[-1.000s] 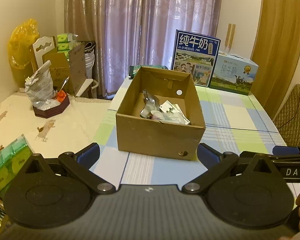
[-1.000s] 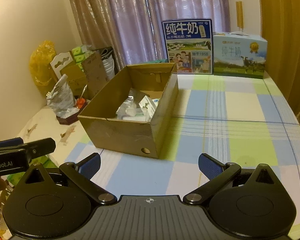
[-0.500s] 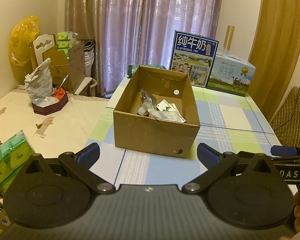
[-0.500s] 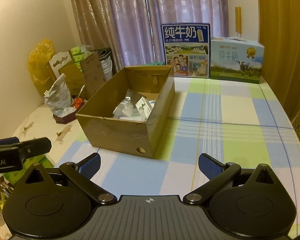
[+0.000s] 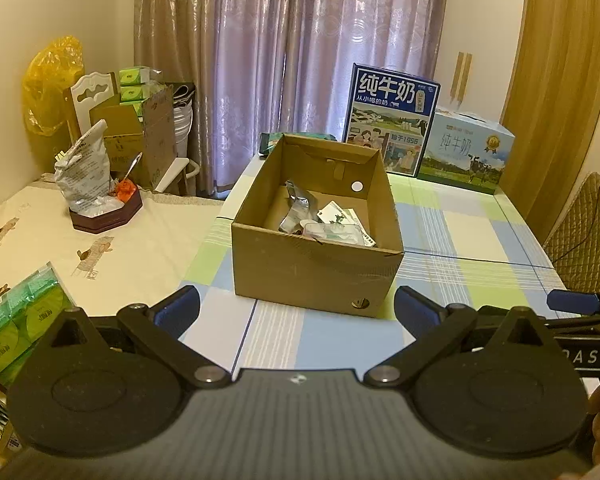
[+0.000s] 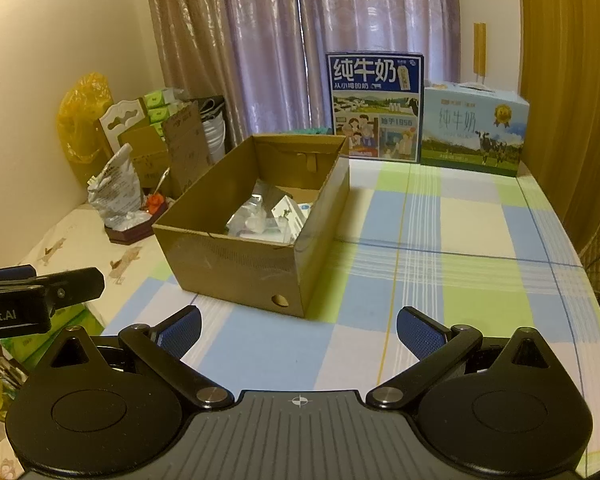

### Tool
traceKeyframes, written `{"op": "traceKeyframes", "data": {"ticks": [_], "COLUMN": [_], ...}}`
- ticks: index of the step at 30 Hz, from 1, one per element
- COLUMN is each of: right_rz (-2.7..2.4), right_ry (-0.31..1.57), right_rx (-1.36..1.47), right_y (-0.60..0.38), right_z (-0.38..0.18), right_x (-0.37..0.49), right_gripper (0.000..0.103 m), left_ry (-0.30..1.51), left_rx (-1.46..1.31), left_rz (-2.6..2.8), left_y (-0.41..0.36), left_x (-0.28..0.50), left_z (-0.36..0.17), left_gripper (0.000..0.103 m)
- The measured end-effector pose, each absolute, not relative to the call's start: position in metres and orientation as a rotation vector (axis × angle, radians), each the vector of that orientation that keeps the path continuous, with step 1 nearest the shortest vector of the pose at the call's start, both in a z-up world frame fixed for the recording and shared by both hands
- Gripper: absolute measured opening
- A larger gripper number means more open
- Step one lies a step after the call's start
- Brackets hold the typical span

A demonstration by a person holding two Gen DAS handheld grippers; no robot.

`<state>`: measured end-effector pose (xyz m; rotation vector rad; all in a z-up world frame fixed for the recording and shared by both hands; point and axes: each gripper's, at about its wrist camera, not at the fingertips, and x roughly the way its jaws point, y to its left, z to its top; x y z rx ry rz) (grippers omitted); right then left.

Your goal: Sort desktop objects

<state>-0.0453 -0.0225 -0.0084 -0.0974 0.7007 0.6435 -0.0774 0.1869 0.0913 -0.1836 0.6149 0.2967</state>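
Risk first: both tools hang well back from the cardboard box, so any next reach is long, and the table near the box looks bare. The remaining loose clutter sits on the far-left cloth, by the white bag in its brown tray. A reach there from the left gripper could clip the box's near-left corner and shove it. Packets already in the box pile up toward its right wall; dropping more on top could spill them over the rim.

Left gripper: fingers spread wide, nothing between them. Right gripper: same, wide apart and empty.

Box stands on the checked table, left of centre, with the two milk cartons far behind it.

Versus a second ago: both cameras have pulled back and up, box looks smaller and farther; finger spread unchanged, contents unmoved.
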Motion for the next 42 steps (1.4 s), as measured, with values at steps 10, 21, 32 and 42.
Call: {"op": "traceKeyframes", "data": {"ticks": [10, 21, 32, 42], "right_rz": [0.634, 0.634, 0.634, 0.634], "right_ry": [0.693, 0.697, 0.699, 0.703], "right_rx": [-0.104, -0.104, -0.105, -0.111], "right_y": [-0.0216, -0.0225, -0.0223, -0.0218], "right_z": [-0.0074, -0.0090, -0.0103, -0.0146], "right_x": [-0.0459, -0.0452, -0.0452, -0.0483], "right_gripper": [0.101, 0.101, 0.101, 0.101], "left_ry": [0.614, 0.615, 0.619, 0.599], "left_rx": [-0.169, -0.162, -0.154, -0.162], "left_rz": [0.292, 0.291, 0.286, 0.284], "left_y": [0.1834, 0.1831, 0.1840, 0.1877], "left_x": [-0.0766, -0.0762, -0.0790, -0.0843], "left_z": [0.0911, 0.0915, 0.0906, 0.0890], "left_gripper": [0.102, 0.102, 0.102, 0.102]}}
